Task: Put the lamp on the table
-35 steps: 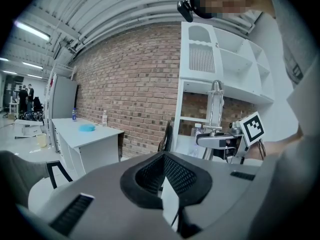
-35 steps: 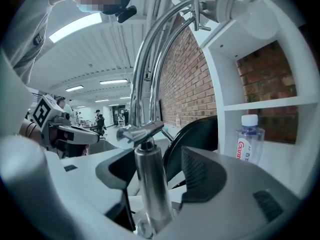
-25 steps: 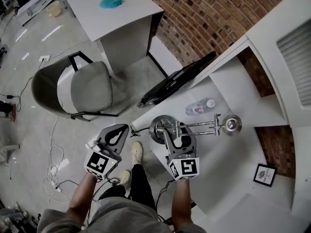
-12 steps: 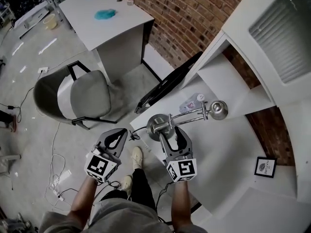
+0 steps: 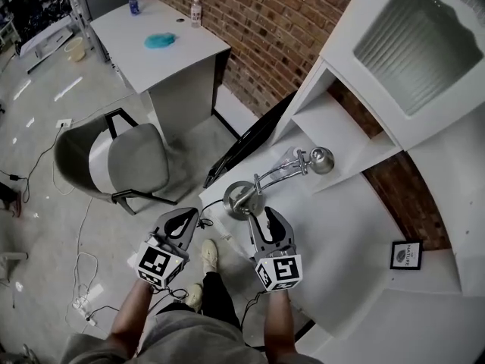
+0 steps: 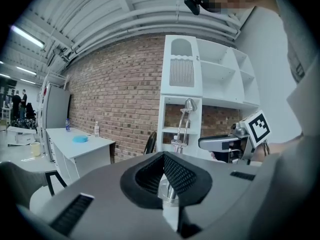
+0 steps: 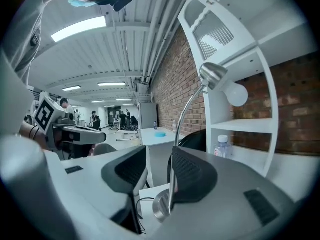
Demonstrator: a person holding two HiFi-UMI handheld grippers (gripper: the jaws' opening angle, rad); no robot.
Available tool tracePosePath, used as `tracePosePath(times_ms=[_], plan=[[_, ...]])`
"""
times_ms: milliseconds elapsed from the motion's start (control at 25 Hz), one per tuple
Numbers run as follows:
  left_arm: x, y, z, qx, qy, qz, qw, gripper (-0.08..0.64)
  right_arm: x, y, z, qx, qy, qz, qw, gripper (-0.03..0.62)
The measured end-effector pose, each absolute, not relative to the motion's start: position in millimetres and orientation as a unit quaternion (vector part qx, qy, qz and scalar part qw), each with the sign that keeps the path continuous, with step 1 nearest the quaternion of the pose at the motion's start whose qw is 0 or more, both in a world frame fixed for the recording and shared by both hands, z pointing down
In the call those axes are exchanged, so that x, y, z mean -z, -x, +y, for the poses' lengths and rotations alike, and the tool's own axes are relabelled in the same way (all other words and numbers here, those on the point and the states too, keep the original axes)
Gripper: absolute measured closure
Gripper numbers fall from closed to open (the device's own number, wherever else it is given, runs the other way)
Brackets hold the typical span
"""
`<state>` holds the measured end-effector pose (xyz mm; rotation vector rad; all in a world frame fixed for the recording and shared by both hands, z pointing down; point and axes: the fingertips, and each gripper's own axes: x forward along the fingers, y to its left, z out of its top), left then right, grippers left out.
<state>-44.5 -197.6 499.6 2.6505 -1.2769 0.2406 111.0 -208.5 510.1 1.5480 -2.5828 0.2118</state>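
- Two claws are in use. What is the state of each?
- My right claw [image 7: 158,151] is closing but is not clamped. The lamp's thin chrome stem [image 7: 175,134] stands between the ribbed black pads. It sits close against the right-hand pad, and a gap shows on the other side. My left claw [image 6: 163,155] is clenched on nothing, pad tips together. It is held over the floor, just off the near-left edge of the desk.
- One lamp only? Where is it?
- One lamp [image 5: 241,199]. It stands upright at the near-left corner of the white desktop [image 5: 333,230] below the shelf unit. Its round polished metal base lies flat on the surface just beyond my right claw. The stem is slender and curved. It carries a dome-shaped metal shade [image 5: 322,159] toward the far right, with one round white bulb [image 7: 235,94] beside it.
- What else is there, by count?
- Three bottles. One clear plastic bottle [image 7: 223,146] stands on the desktop beyond the lamp. A blue bottle [image 5: 134,4] and a clear bottle [image 5: 196,12] stand on the white table [image 5: 178,55] at far left. That table also carries one turquoise, soft-looking object [image 5: 159,41]. One grey shell chair [image 5: 121,158] on black legs stands near the table. One flat black panel [image 5: 250,146] leans at the desk's left side. One small black-framed picture [image 5: 407,254] lies on the desktop at near right. One rough red brick wall [image 5: 250,36] runs behind.
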Motion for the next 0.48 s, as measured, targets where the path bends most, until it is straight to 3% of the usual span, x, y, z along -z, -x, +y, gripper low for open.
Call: tracePosePath(times_ms=[480], plan=[[-464.8, 52.3, -161.1, -0.066, -0.898, -0.429, 0.068, 0.560, -471.2, -106.1, -158.0, -0.042, -0.524, -0.849, 0.056, 0.496]])
